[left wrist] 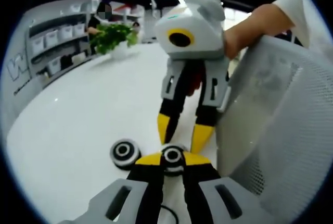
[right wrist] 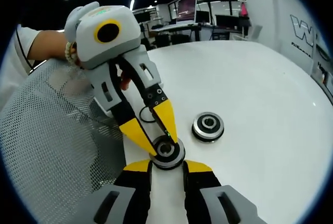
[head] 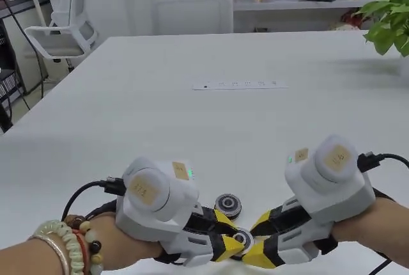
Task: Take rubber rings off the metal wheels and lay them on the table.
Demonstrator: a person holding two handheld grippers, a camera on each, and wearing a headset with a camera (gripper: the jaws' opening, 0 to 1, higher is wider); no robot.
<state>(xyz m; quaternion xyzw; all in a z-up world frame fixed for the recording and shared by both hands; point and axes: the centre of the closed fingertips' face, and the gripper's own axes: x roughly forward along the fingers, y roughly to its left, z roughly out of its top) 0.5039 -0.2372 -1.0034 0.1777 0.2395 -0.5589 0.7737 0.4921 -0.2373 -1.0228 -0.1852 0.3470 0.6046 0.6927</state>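
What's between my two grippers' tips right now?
A metal wheel: the left gripper and right gripper meet on it from opposite sides. The right gripper view shows it best.

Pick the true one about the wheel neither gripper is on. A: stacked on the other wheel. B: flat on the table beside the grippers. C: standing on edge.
B: the free wheel lies flat on the table, apart from the held wheel between the jaws of the left gripper and right gripper.
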